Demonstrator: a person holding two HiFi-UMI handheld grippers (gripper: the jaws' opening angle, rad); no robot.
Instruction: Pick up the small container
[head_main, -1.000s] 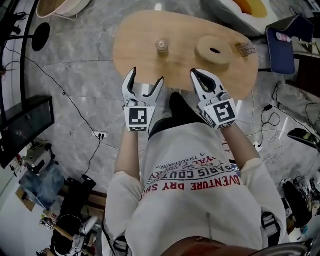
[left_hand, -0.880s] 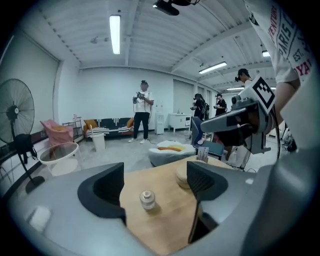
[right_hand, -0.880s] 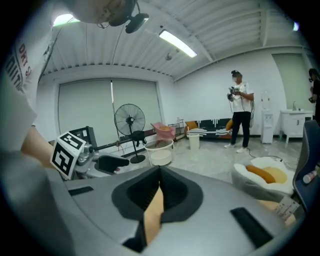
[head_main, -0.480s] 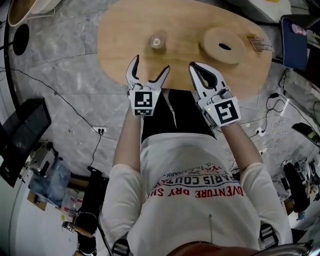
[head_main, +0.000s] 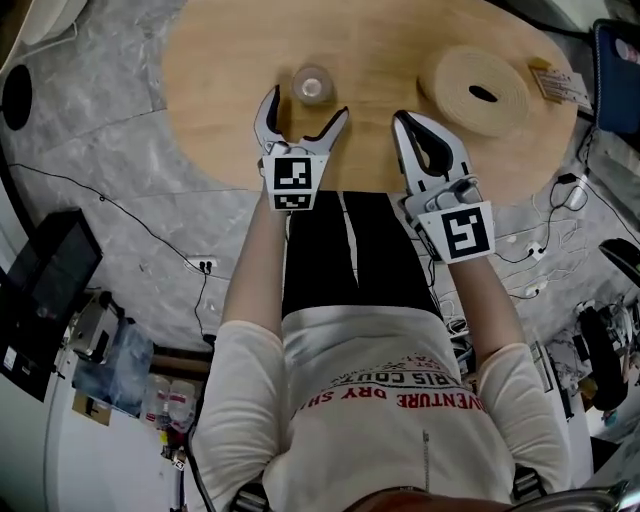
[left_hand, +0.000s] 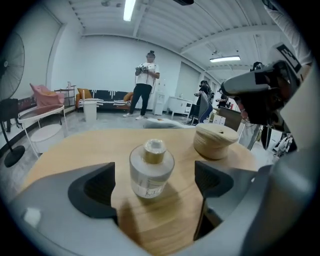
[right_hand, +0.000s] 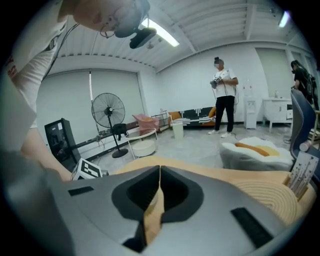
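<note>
Clear container just beyond left fingertips

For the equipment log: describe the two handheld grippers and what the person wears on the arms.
The left gripper and right gripper have light grey plastic bodies with curved jaws lined in black. Each carries a cube printed with black-and-white square markers. The person wears a white T-shirt with red lettering and short sleeves.

Both forearms reach forward, the left claw with jaws just opened wide and nothing between them, the right claw with jaws together.
</note>
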